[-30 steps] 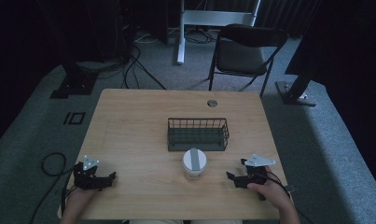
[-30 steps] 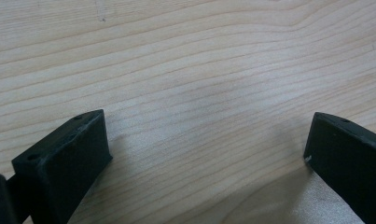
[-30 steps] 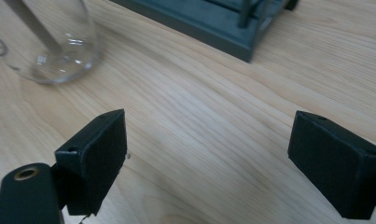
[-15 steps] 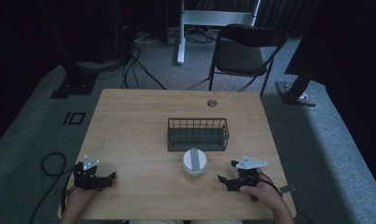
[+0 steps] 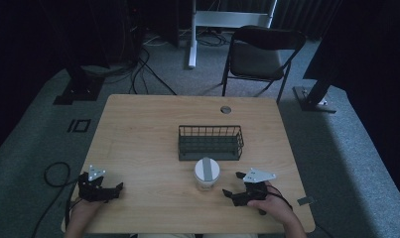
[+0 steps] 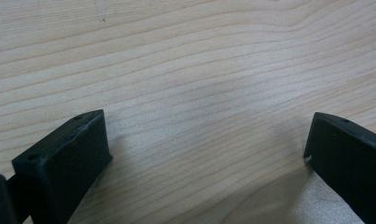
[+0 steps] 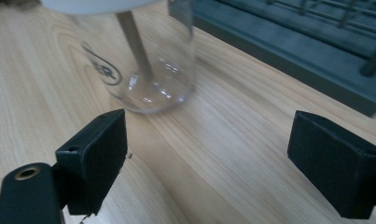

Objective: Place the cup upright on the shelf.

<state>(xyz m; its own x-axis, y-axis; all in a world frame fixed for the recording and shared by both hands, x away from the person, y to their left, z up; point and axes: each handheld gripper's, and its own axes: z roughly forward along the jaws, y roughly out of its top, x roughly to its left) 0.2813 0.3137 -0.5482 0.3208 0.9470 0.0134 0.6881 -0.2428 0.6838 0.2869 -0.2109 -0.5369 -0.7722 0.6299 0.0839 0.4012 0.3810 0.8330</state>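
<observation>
The right gripper [image 5: 235, 190], jaws wide apart and empty, faces a clear glass jar [image 7: 143, 60] just ahead-left on the table [image 5: 148, 134]. It looks rigid, slippery, breakable: grip mid-body. The left gripper [image 5: 114, 191] is likewise spread.

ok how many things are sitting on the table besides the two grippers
2: a wire basket near the table's middle, and a clear jar with a white lid just in front of it, ahead of the right gripper. Nothing else shows.
</observation>
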